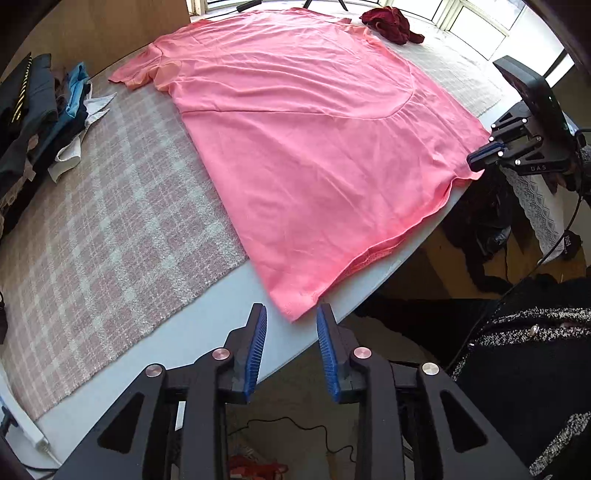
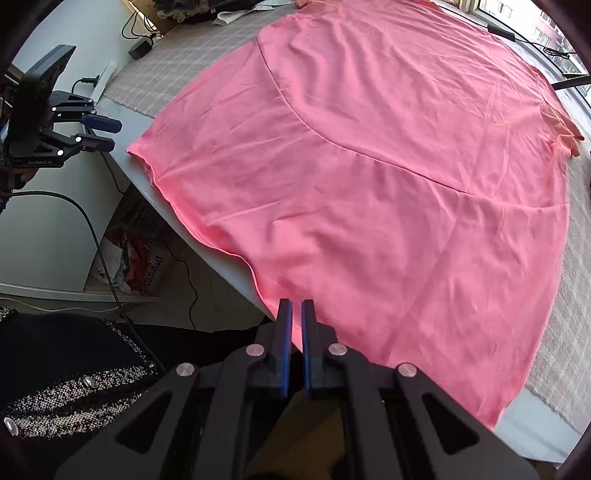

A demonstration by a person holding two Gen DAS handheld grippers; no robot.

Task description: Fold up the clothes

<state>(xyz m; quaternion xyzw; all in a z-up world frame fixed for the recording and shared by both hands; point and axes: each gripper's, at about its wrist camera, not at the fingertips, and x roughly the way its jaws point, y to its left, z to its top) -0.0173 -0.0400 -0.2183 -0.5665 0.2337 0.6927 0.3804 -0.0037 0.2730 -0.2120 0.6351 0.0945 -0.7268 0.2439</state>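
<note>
Lying flat: pink shirt (image 1: 303,147) | hem nearest (neckline far)

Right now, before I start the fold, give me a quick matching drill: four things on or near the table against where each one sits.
Things:
1. pink shirt
2. dark red garment
3. pile of dark and blue clothes
4. left tongs

Places:
A. heaped at the table's left edge
B. bunched by the window at the far side
C. spread flat across the table
D. open at the shirt's near hem corner

Pairs: 1-C, 2-B, 3-A, 4-D
</note>
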